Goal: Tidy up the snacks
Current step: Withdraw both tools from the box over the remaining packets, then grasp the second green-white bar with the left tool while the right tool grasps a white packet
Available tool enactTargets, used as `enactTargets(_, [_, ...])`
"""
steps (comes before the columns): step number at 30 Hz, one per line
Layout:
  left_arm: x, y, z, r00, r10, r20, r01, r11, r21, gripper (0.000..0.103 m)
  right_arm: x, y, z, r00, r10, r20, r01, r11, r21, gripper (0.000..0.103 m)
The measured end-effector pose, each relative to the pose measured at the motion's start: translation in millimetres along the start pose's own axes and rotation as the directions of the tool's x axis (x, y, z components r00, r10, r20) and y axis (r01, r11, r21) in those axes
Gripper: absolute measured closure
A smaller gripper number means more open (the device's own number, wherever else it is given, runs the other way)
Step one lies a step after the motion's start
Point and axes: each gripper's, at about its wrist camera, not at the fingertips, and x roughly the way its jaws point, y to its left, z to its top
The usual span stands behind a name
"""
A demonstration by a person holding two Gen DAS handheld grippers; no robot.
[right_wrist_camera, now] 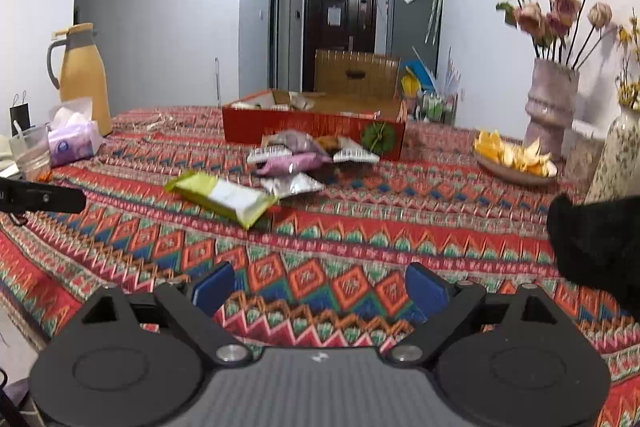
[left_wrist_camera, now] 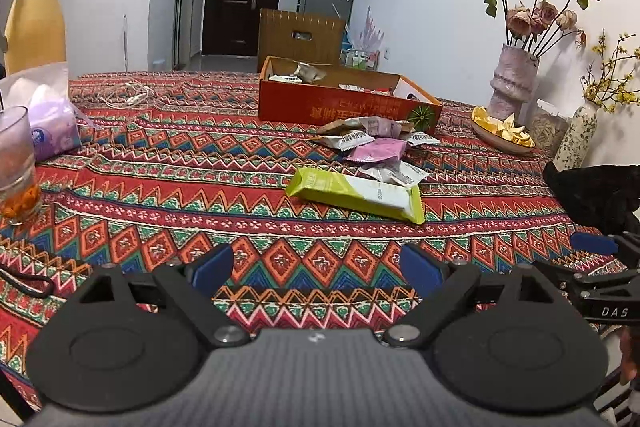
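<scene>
Gaping wide and empty, left tool [left_wrist_camera: 316, 269] and right tool [right_wrist_camera: 320, 287]; "DAS" on right tool.

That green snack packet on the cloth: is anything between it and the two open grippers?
Nothing visible. Only bare patterned tablecloth lies between the green packet and the left gripper or right gripper.

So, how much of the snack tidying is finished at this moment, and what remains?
Done: a few packets already lie inside the red box. In hand: nothing; the left gripper and right gripper are both open and empty above the tablecloth. Left: the green packet and the pile of small packets, including a pink one, lie loose in front of the box.
</scene>
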Motion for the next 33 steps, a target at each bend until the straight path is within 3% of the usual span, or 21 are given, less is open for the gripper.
enactTargets(3, [11, -5, 2, 1.000, -0.024, -0.018, 0.024, 1.000, -0.006, 0.011, 5, -2, 0, 1.000, -0.008, -0.004, 0.008, 1.000, 0.009, 0.011])
enactTargets(6, [35, -11, 11, 0.993, -0.097, -0.066, 0.093, 0.993, -0.068, 0.010, 14, -8, 3, 1.000, -0.011, -0.011, 0.011, 1.000, 0.025, 0.011])
enactTargets(8, [63, -14, 19, 0.984, -0.154, -0.088, 0.140, 0.980, -0.143, 0.001, 21, -12, 4, 1.000, -0.013, -0.020, 0.014, 0.999, 0.036, 0.011])
enactTargets(13, [142, -21, 51, 0.990, -0.096, -0.107, 0.070, 0.972, -0.224, 0.000, 39, -26, 9, 0.999, -0.030, -0.042, 0.032, 0.998, 0.051, 0.011])
enactTargets(16, [191, -24, 70, 0.984, -0.075, -0.162, 0.025, 0.957, -0.288, 0.000, 48, -38, 10, 0.998, -0.044, -0.054, 0.048, 0.996, 0.072, 0.011])
enactTargets(18, [207, -35, 76, 0.984, -0.090, -0.151, 0.051, 0.969, -0.243, 0.000, 57, -47, 12, 0.996, -0.058, -0.065, 0.064, 0.994, 0.085, 0.011])
enactTargets(20, [210, -50, 76, 0.989, -0.088, -0.118, 0.073, 0.990, -0.122, 0.002, 63, -56, 15, 0.995, -0.067, -0.067, 0.074, 0.993, 0.097, 0.011])
enactTargets(22, [209, -59, 67, 0.993, -0.042, -0.107, 0.043, 0.999, 0.003, 0.015, 72, -67, 24, 0.995, -0.072, -0.065, 0.078, 0.991, 0.107, 0.011])
enactTargets(23, [209, -59, 63, 0.994, -0.013, -0.112, 0.018, 0.999, 0.042, 0.029, 76, -72, 29, 0.995, -0.075, -0.062, 0.082, 0.991, 0.108, 0.011])
enactTargets(26, [197, -42, 57, 0.995, -0.038, -0.092, 0.044, 0.997, 0.057, 0.044, 94, -80, 49, 0.997, -0.066, -0.050, 0.071, 0.992, 0.102, 0.011])
enactTargets(28, [186, -24, 56, 0.996, -0.024, -0.085, 0.029, 0.997, 0.066, 0.044, 111, -76, 64, 0.999, -0.011, -0.052, 0.015, 0.996, 0.086, 0.012])
enactTargets(30, [181, -6, 55, 0.997, 0.009, -0.082, -0.003, 0.997, 0.079, 0.036, 128, -68, 76, 0.996, 0.060, -0.061, -0.056, 0.996, 0.072, 0.012])
enactTargets(33, [180, 19, 56, 0.994, 0.030, -0.109, -0.023, 0.998, 0.066, 0.036, 165, -44, 88, 0.973, 0.205, -0.111, -0.196, 0.977, 0.088, 0.013])
